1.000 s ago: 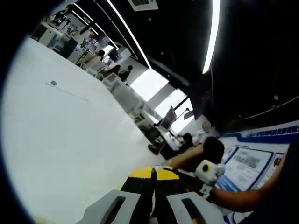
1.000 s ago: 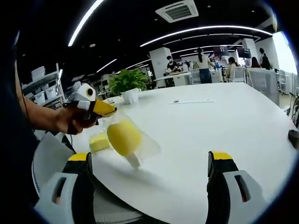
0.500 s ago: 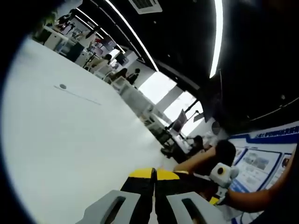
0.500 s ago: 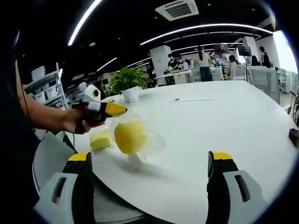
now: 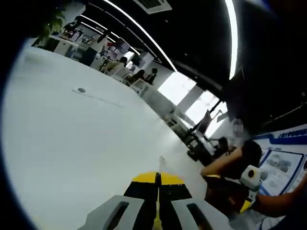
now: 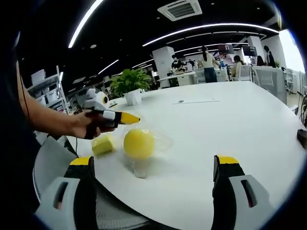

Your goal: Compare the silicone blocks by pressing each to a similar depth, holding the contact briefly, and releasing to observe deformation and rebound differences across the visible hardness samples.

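- My right gripper (image 6: pixel 152 184) sits nearest in the right gripper view, its two jaws rising at seven and five o'clock, spread wide with nothing between them.
- Past those jaws, toward ten o'clock, the yellow ball (image 6: pixel 138 143) lies inside a clear plastic bag (image 6: pixel 160 142) on the white table (image 6: pixel 225 120); whether the ball rests fully on the table or is partly lifted, I cannot tell.
- Just beside the ball, at its nine o'clock, a small yellow block (image 6: pixel 102 144) lies on the table.
- Above both, my left gripper (image 6: pixel 120 117) reaches in from nine o'clock, held in my left hand (image 6: pixel 91 125); its yellow-tipped jaws are pressed together, and they look pinched on the top of the bag, though the thin plastic is hard to make out there.
- Farther back, near eleven o'clock, a potted plant (image 6: pixel 130 85) stands on the table.
- I judge this as handling the bagged ball before any pressing; next I would need it settled flat and the bag let go, then bring jaws down on one piece to a set depth.
- The left gripper view looks along my closed left jaws at six o'clock, a sliver of plastic poking up beyond them, and shows my right hand (image 5: pixel 225 184) with its gripper at four o'clock and a wall poster (image 5: pixel 283 165), which the right gripper view lacks; the right gripper view alone gives me the ball, block and plant.
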`<state>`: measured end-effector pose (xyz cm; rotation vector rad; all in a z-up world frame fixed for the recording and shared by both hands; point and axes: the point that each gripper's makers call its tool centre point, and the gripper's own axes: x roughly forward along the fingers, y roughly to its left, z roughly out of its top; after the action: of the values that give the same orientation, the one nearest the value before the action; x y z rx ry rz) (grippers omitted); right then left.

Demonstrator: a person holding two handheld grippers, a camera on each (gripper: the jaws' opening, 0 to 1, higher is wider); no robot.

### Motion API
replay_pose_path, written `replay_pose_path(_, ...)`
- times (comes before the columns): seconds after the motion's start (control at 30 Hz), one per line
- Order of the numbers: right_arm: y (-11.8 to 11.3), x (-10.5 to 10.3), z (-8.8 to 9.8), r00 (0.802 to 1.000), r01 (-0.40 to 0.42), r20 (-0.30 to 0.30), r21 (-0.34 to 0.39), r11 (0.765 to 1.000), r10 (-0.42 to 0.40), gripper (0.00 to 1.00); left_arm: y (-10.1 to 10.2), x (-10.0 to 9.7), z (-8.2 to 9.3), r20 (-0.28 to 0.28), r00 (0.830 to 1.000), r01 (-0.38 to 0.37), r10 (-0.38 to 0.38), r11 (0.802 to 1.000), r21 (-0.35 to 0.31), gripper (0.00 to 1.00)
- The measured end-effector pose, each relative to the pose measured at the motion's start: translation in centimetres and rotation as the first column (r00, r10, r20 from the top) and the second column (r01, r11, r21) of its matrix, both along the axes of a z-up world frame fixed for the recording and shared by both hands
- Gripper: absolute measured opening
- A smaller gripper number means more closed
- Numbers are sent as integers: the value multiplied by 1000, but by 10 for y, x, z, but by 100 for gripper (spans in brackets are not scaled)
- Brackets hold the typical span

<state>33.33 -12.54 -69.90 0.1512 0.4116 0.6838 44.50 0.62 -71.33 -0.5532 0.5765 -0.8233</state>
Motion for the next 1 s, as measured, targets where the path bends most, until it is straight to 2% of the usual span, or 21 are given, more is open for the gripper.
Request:
replay_pose_path(0.2, 0, 2, 0, 1000, 5, -2, 5, 1000, -5, 96, 3, 4, -21, -14, 1000, -9, 11, 997, 76, 0)
replay_pose_path(0.3, 1, 2, 0, 1000, 4, -6, 8, 1000, -4, 96, 5, 7, -30, -29, 999, -20, 23, 995, 93, 0)
replay_pose_path(0.67, -3, 2, 1, 1000, 15, -10, 6, 1000, -15, 96, 2, 13, -43, -47, 999, -22, 27, 993, 115, 0)
replay_pose_path(0.93, -3, 2, -1, 1000, 20, -14, 11, 1000, -20, 96, 0, 8, -53, -43, 999, 7, 0, 987, 159, 0)
replay_pose_path(1.0, -3, 2, -1, 1000, 21, -14, 13, 1000, -21, 96, 0, 4, -58, -44, 999, 28, -20, 982, 189, 0)
